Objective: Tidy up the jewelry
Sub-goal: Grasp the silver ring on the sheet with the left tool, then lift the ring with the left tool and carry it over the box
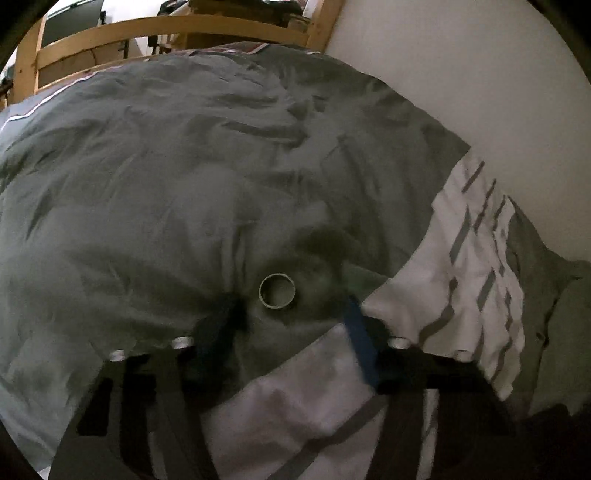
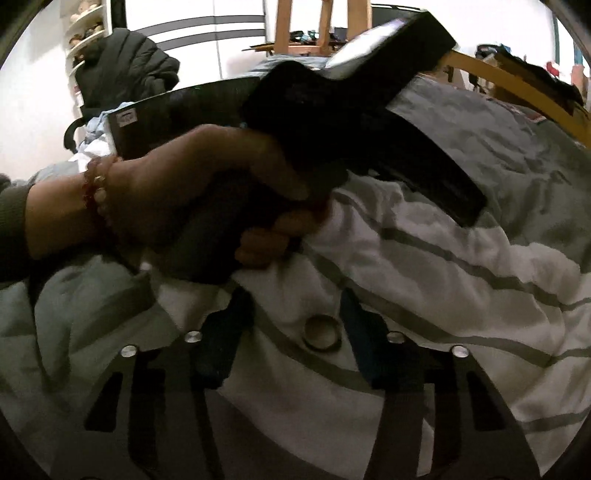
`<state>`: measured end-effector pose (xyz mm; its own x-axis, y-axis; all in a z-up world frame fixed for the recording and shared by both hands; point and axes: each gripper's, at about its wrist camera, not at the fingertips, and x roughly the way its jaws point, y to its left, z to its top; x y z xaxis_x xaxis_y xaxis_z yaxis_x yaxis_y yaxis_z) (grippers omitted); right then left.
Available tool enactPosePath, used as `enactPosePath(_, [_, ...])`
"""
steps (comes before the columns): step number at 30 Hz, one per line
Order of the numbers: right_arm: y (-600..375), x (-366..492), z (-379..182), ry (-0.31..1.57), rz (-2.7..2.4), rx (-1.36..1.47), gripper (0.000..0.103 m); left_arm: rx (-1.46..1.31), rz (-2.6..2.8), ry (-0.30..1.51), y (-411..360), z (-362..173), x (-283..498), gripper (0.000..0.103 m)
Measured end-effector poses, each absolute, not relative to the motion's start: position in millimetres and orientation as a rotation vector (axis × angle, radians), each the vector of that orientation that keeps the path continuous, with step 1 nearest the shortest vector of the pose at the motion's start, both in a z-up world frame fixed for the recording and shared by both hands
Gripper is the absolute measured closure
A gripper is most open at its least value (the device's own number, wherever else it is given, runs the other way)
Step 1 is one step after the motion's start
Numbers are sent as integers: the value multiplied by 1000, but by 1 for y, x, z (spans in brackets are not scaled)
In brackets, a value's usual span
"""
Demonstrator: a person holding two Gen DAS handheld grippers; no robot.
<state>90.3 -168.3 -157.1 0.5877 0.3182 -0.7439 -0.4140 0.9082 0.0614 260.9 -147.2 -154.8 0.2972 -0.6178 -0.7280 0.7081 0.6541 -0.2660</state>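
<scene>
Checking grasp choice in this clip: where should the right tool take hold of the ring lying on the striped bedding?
Across its band, from above. The ring lies flat on the soft striped duvet, opening upward, between the fingers of the right tool, which do not visibly touch it. Pinching opposite outer edges probably suits best; the thin band offers little else.

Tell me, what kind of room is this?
Most likely a bedroom. A rumpled grey duvet covers a bed with a wooden bed frame, a striped pillow lies beside the wall, and a dark jacket hangs in the background.
</scene>
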Motion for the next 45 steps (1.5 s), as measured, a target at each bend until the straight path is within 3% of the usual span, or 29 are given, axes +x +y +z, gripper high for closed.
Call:
enactPosePath(3, [-174,91,-156,859,419,-96,67,103,-886,927,-144,-155,264,85])
enactPosePath(10, [-188,95,-154,877,402,-48,70,146,-855,872,-147,-148,257,85])
enactPosePath(12, [-191,96,-152,865,399,-36,76,137,-854,867,-145,-146,258,85])
enactPosePath(17, [-199,89,-137,795,435,-2,78,124,-847,824,-137,-130,259,85])
enactPosePath(18, [-198,89,-136,788,440,-9,83,122,-846,817,-136,-126,260,85])
enactPosePath(39, [-190,96,-166,956,451,-89,81,149,-865,780,-139,-103,249,85])
enactPosePath(45, [-205,94,-154,889,429,-8,90,167,-829,749,-135,-80,237,85])
